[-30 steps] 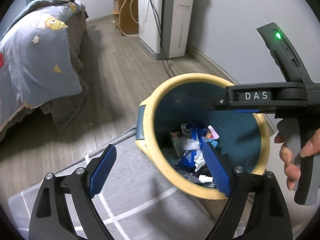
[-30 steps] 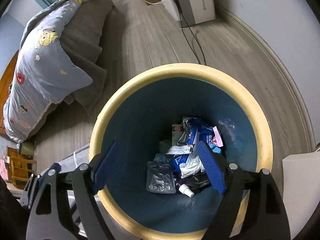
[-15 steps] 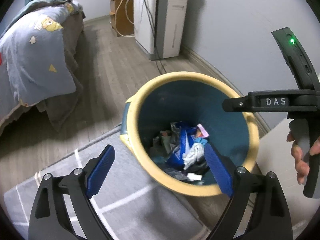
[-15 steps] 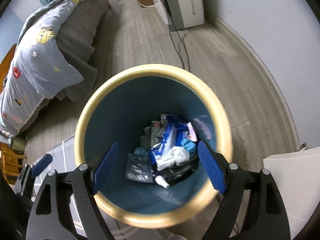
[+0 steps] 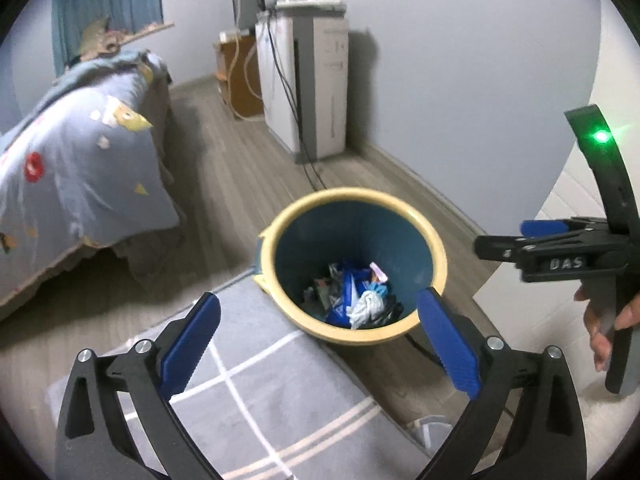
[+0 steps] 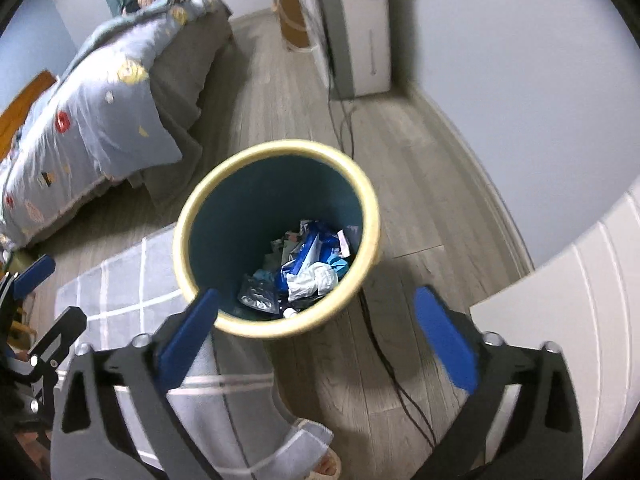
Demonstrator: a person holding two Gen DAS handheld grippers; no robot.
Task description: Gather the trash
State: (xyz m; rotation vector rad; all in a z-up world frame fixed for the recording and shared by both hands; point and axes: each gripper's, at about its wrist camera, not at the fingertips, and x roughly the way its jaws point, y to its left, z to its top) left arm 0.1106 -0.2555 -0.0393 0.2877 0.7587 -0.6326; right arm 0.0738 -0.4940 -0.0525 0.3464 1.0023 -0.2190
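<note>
A blue trash bin with a cream rim [image 5: 276, 236] [image 6: 184, 216] stands on the wood floor at the rug's edge. Trash lies at its bottom: blue wrappers [image 5: 344, 292] [image 6: 308, 248], a crumpled white tissue [image 5: 366, 308] [image 6: 312, 280] and a silver blister pack [image 6: 258, 298]. My left gripper [image 5: 316, 344] is open and empty, above and in front of the bin. My right gripper [image 6: 316, 332] is open and empty, above the bin's near rim. The right gripper also shows at the right of the left wrist view [image 5: 560, 248].
A bed with a blue quilt [image 5: 72, 176] [image 6: 92, 120] is at the left. A grey checked rug [image 5: 260, 400] [image 6: 120, 292] lies below the bin. A white appliance [image 5: 316, 84] [image 6: 356, 20] with cables stands by the wall. A white cabinet [image 6: 580, 300] is at the right.
Both grippers have risen and pulled back from the bin, which now looks smaller. A white tissue appeared on top of the trash. Both stay open.
</note>
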